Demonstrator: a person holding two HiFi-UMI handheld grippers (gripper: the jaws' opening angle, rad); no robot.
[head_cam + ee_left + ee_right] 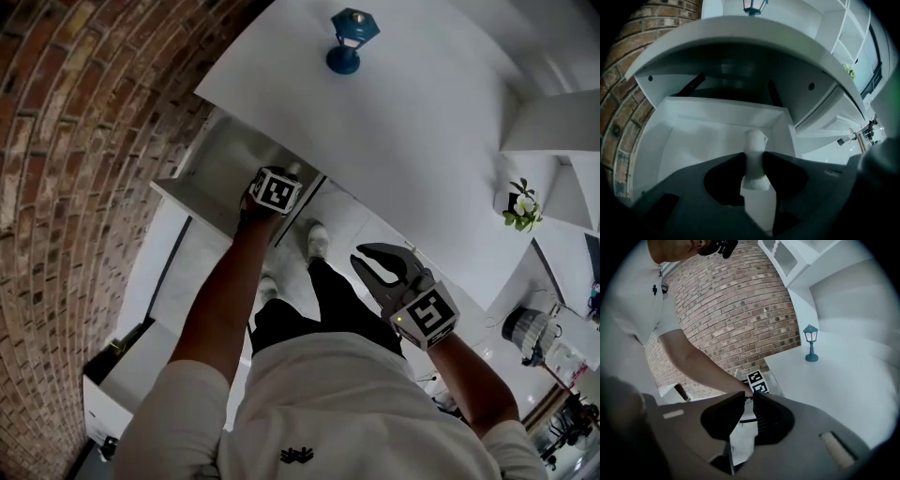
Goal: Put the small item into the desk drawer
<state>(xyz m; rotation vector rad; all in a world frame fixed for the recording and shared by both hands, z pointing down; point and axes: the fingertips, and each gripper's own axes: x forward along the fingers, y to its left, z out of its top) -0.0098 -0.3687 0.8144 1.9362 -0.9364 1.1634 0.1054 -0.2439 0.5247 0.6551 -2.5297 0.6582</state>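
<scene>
Nothing legible appears anywhere. The only print is the black-and-white square markers on the cube (275, 190) of the left gripper (754, 158) and on the right gripper's cube, plus a small dark emblem (295, 457) on the person's white shirt, too small to read.

The left gripper's 2 jaws are clamped on the small item (755, 161), a pale, narrow piece. Its long axis runs along the jaws and away from the camera. The wider end sits behind the pads, and the slimmer end pokes out past the tips toward the drawer's back wall. It hangs over the open desk drawer (726, 107), nearer the drawer's right wall than the left. Whether it touches the drawer floor cannot be told.

The drawer is pulled out from under the white desk (403, 122), whose top overhangs the drawer's back. The drawer's floor shows bare and white to the left of the item. A brick wall (75, 141) stands close along the drawer's left side.

1 blue lantern ornament (352, 37) stands upright on the desk, well back from the front edge.

The right gripper (748, 399) hangs beside the person's leg, well apart from the drawer. Its jaws are slightly apart, with nothing between them.
</scene>
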